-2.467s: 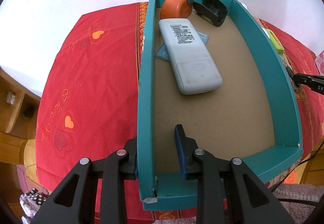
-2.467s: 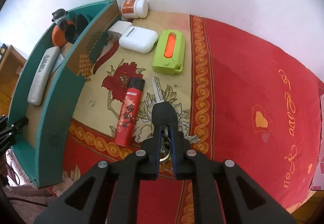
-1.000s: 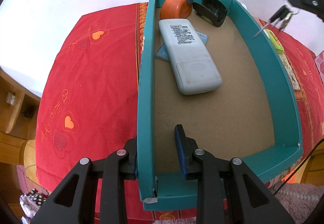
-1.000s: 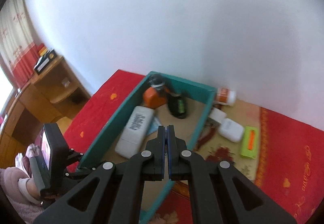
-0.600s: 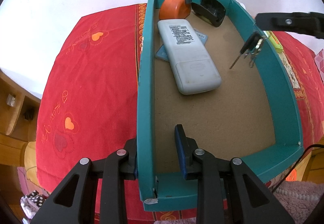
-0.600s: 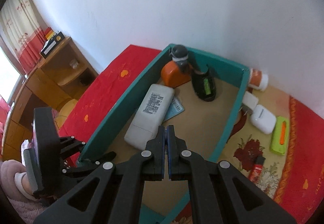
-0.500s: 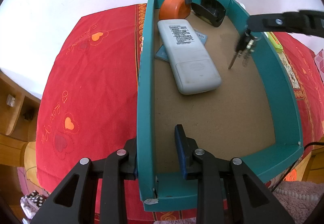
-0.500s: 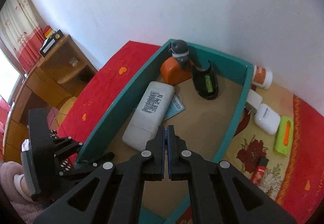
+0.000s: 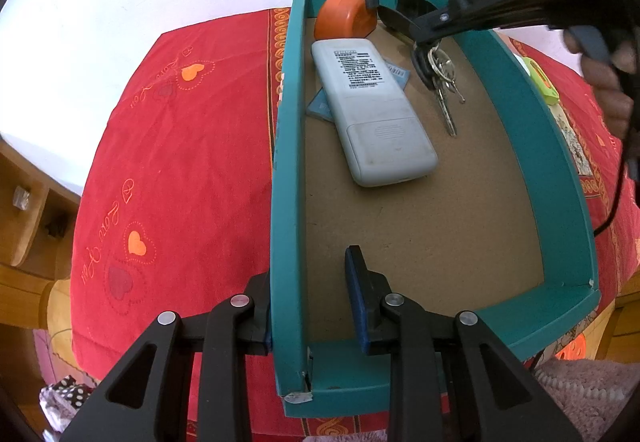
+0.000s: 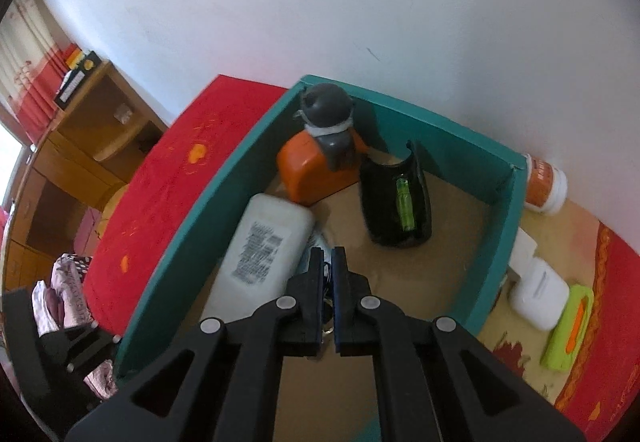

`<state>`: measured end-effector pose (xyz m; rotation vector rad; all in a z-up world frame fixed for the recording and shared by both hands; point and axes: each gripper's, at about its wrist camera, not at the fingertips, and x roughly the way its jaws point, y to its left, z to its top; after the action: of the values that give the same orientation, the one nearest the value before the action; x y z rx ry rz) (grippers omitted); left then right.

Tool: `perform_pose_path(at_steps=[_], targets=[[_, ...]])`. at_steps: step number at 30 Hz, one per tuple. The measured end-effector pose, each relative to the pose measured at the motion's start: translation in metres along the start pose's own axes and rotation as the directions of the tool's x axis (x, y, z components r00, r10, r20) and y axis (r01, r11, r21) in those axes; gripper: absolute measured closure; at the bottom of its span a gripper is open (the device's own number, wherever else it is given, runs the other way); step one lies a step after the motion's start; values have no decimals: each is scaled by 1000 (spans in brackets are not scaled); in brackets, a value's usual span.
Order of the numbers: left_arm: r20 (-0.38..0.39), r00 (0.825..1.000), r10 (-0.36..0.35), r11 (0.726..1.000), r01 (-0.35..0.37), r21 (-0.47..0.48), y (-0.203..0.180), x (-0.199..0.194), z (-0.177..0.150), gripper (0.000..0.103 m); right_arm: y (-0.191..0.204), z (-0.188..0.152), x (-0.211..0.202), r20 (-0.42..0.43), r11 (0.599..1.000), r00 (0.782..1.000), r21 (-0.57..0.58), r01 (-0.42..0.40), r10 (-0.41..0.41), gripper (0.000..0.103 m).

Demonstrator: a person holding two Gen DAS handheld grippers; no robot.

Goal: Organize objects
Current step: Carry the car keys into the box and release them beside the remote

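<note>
1. Two grippers are in use: the left gripper (image 9: 308,302) has its jaws clamped on the near-left wall of the teal box (image 9: 560,162), one jaw outside and one inside, so the box is steadied on the red bedspread (image 9: 180,162).
2. The right gripper (image 10: 328,274) has its jaws nearly together, pinched on the black fob of the key bunch (image 9: 438,78); in the left wrist view the keys hang below the jaw tips, over the cardboard floor inside the box.
3. Just left of the right jaws lies the white remote (image 9: 372,114); beyond them sit the orange tape measure (image 10: 312,174) and a black case (image 10: 396,202).
4. Risk: a long key blade could catch the remote or the blue card (image 9: 320,108) under it if lowered too far left, so the remote gets nudged.
5. Risk: the fob is held by a thin edge only; a swing of the bunch could pull it loose early, probably harmless since the box is below.
6. Outside the box, right of the jaws, a white earbud case (image 10: 538,294), green cutter (image 10: 568,330) and pill jar (image 10: 544,186) appear not yet sorted.
</note>
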<state>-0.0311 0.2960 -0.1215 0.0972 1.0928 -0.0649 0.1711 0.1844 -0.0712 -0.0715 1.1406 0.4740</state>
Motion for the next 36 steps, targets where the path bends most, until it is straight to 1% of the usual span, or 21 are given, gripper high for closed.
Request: perform_pose_path(at_steps=[3, 6, 9, 11, 17, 19, 22, 31, 36], targets=[[0, 1000, 0, 1000, 0, 0, 0, 0, 0, 75, 2, 4, 13, -24, 1000, 1000, -18, 17, -17, 101], [1, 1000, 0, 1000, 0, 0, 0, 0, 0, 75, 3, 5, 15, -12, 999, 999, -19, 44, -44, 101], [0, 1000, -1, 1000, 1, -1, -1, -1, 1, 75, 1, 3, 7, 7, 1000, 1000, 14, -5, 5, 100], [1, 1000, -1, 1000, 1, -1, -1, -1, 1, 75, 1, 1, 3, 12, 1000, 1000, 16, -11, 11, 98], [0, 1000, -4, 1000, 4, -3, -1, -1, 1, 75, -3, -10, -7, 5, 999, 1000, 36, -23, 22, 87], [0, 1000, -4, 1000, 4, -3, -1, -1, 1, 75, -5, -14, -10, 7, 999, 1000, 49, -25, 25, 79], [0, 1000, -4, 1000, 4, -3, -1, -1, 1, 75, -7, -20, -18, 19, 997, 999, 62, -42, 41, 70], [-1, 1000, -5, 1000, 5, -4, -1, -1, 1, 75, -13, -40, -60, 91, 994, 994, 86, -71, 63, 63], [-8, 1000, -6, 1000, 6, -4, 0, 0, 1, 75, -25, -56, -84, 123, 994, 992, 106, -39, 26, 62]])
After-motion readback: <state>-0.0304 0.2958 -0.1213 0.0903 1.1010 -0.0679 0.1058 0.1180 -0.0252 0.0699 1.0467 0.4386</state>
